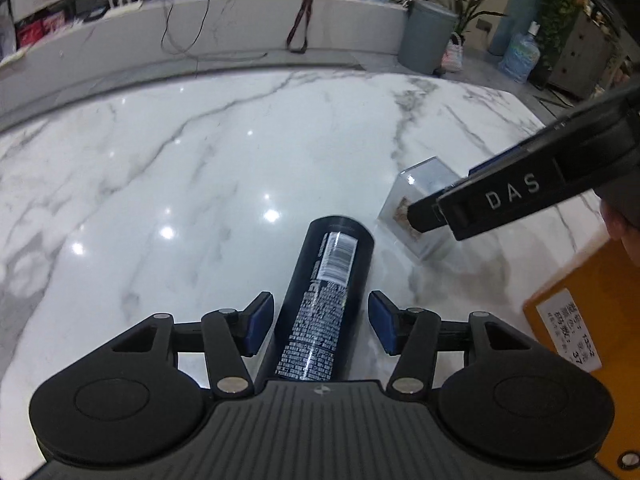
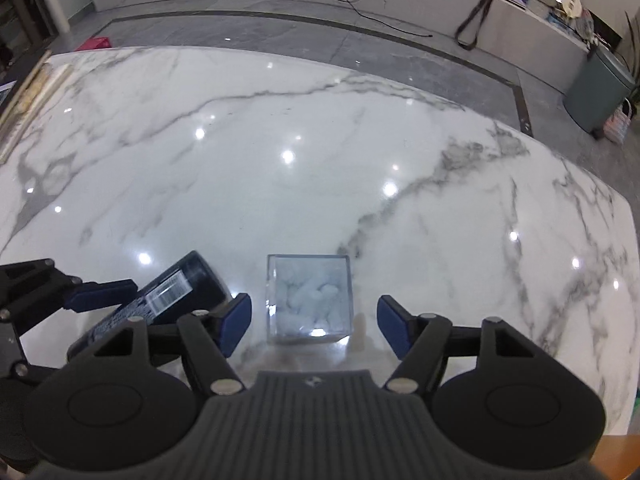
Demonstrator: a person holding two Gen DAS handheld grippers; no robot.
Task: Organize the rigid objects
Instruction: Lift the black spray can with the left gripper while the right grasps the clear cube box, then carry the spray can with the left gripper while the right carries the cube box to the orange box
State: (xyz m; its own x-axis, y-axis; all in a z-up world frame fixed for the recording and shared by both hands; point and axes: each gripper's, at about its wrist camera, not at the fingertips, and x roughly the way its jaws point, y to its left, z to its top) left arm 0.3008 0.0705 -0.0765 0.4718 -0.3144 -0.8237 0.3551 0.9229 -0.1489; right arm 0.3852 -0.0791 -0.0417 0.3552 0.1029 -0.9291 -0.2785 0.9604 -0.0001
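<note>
A black spray can (image 1: 324, 300) with white print and a barcode lies on the white marble table (image 1: 160, 180), pointing away from me. My left gripper (image 1: 322, 322) is open around it, a blue pad on each side with a narrow gap to the can. A clear cube box (image 2: 310, 300) holding pale pieces stands between the blue pads of my right gripper (image 2: 315, 326), which is open and clear of its walls. In the right wrist view the can (image 2: 168, 300) lies at the left. In the left wrist view a right finger (image 1: 500, 196) covers part of the box (image 1: 416, 200).
An orange-brown carton (image 1: 580, 320) with a white label stands at the table's right edge, with a hand (image 1: 624, 236) above it. Beyond the far edge are grey floor, a grey bin (image 2: 600, 92) and a low white ledge with cables.
</note>
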